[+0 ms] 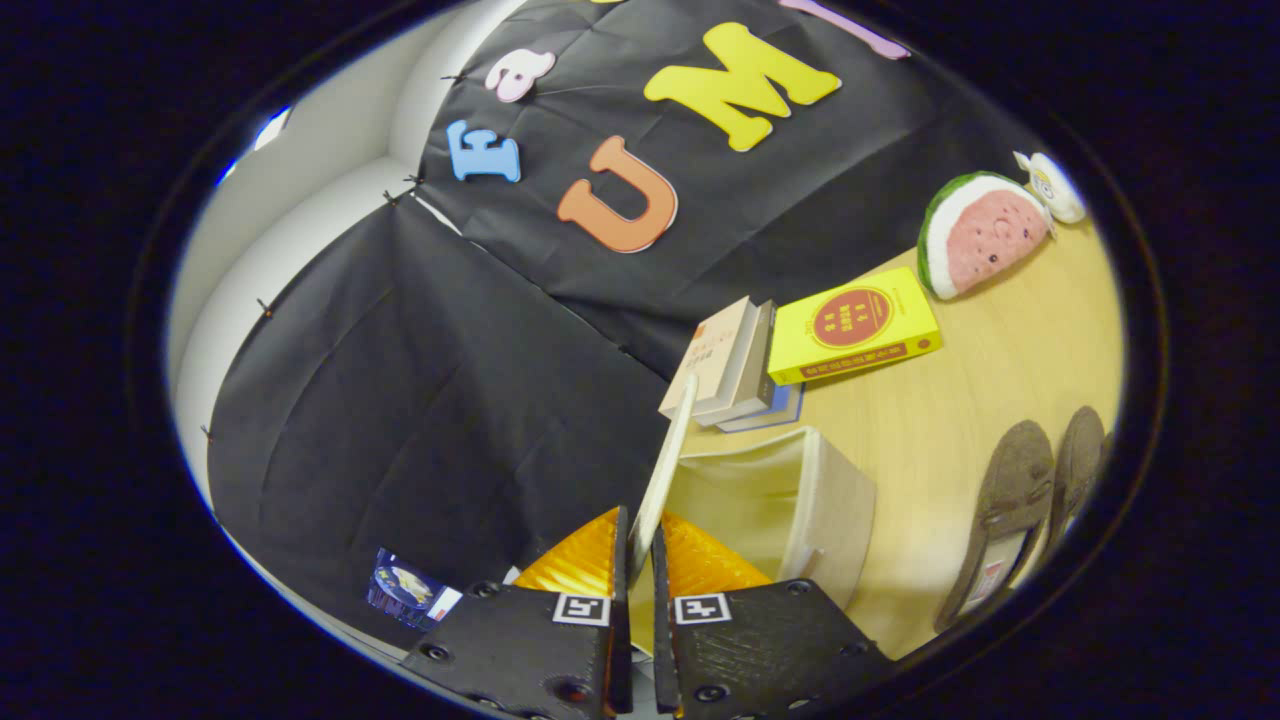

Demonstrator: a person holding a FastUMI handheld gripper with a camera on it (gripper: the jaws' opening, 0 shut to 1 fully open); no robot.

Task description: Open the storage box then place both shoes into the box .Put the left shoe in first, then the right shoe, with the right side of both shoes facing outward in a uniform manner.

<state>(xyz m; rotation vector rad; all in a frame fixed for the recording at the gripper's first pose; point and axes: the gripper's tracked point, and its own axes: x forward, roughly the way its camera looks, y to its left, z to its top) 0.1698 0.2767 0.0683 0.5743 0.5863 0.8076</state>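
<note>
The wooden tabletop (960,400) carried the white storage box (800,500) near its back edge by the black cloth wall. The box was open, and its lid (668,470) stood up, pinched on both sides by the gripper (640,560). Two brown shoes (1010,500) lay side by side well apart from the box. Books (850,325) and a watermelon plush (975,235) sat along the back edge.

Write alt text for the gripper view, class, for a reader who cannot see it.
The gripper is shut on the storage box's lid, holding it raised above the open box on a wooden table. Two brown shoes lie beside the box; books and a watermelon plush sit beyond.
</note>
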